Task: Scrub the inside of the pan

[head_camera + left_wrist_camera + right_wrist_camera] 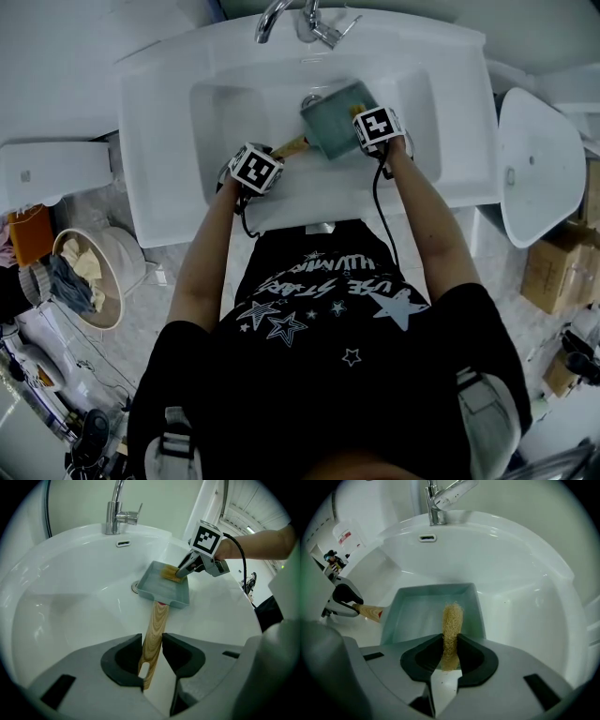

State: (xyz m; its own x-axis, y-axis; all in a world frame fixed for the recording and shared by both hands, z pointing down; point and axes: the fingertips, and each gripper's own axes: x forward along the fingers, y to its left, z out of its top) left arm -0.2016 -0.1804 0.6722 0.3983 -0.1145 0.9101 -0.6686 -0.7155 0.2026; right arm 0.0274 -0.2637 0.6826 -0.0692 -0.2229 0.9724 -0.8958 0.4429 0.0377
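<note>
clamped between the jaws of the left gripper [151,640], the wooden handle [157,618] is held fast, so that the grey square pan [165,587] is kept in the middle of the sink [65,592], beside its drain. the jaws of the right gripper [451,641] are closed on a thin yellow scrub pad [452,616], whose free end is set over the pan's inside; it is judged that the limp pad could be folded or dragged from the jaws if pressed hard, and the pan twisted about its handle. both grippers are pointed steeply down into the sink, with the forearms [422,206] reached over its front rim.
</note>
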